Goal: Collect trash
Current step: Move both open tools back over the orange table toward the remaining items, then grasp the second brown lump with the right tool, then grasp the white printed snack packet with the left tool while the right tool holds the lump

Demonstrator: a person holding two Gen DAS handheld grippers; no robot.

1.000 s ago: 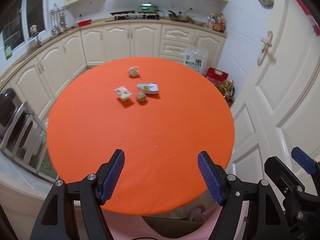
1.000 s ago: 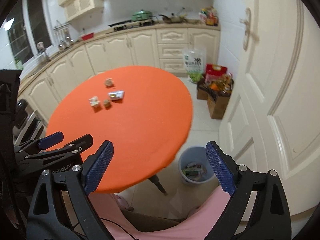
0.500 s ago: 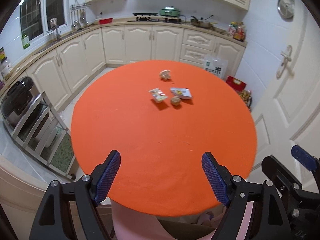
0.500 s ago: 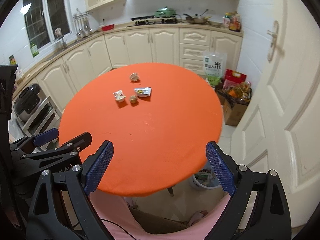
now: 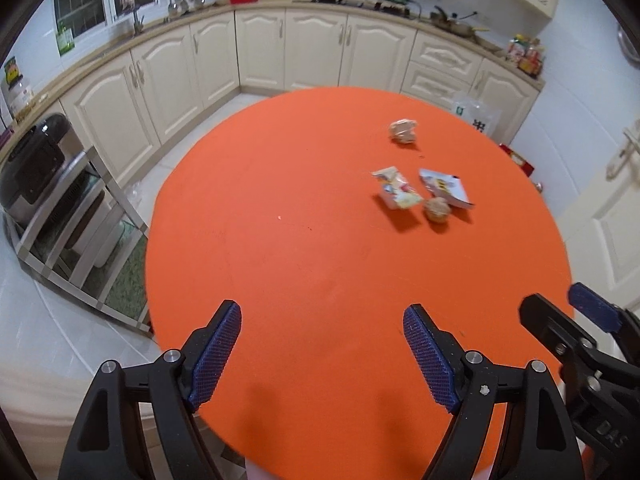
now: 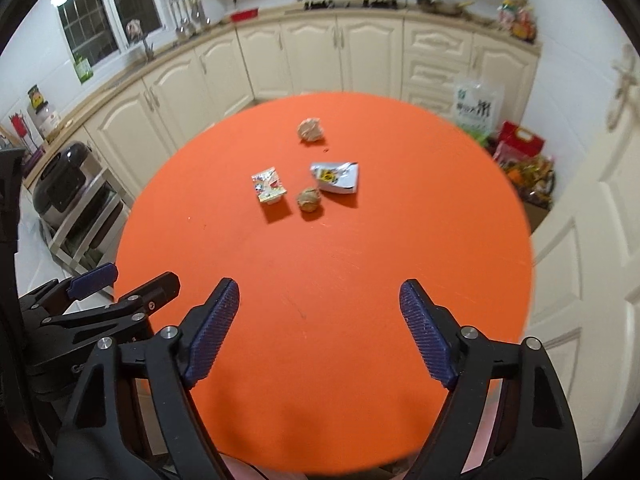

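Several pieces of trash lie on the round orange table (image 5: 320, 260): a crumpled paper ball (image 5: 403, 131) (image 6: 310, 130) at the far side, a small colourful carton (image 5: 397, 193) (image 6: 269, 185), a brown paper ball (image 5: 437, 210) (image 6: 308, 199) and a silver-white wrapper (image 5: 446, 187) (image 6: 337, 176). My left gripper (image 5: 322, 344) is open and empty above the table's near edge. My right gripper (image 6: 319, 328) is open and empty beside it, also over the near edge. Both are well short of the trash.
Cream kitchen cabinets (image 5: 312, 52) run behind the table. A metal rack with an appliance (image 5: 36, 172) stands at the left. Bags and a box (image 6: 520, 160) sit on the floor at the right, by a white door (image 6: 592, 200).
Both grippers have swung to the left and moved forward over the table. The trash now sits closer and larger in both views. The bin on the floor has left the right wrist view.
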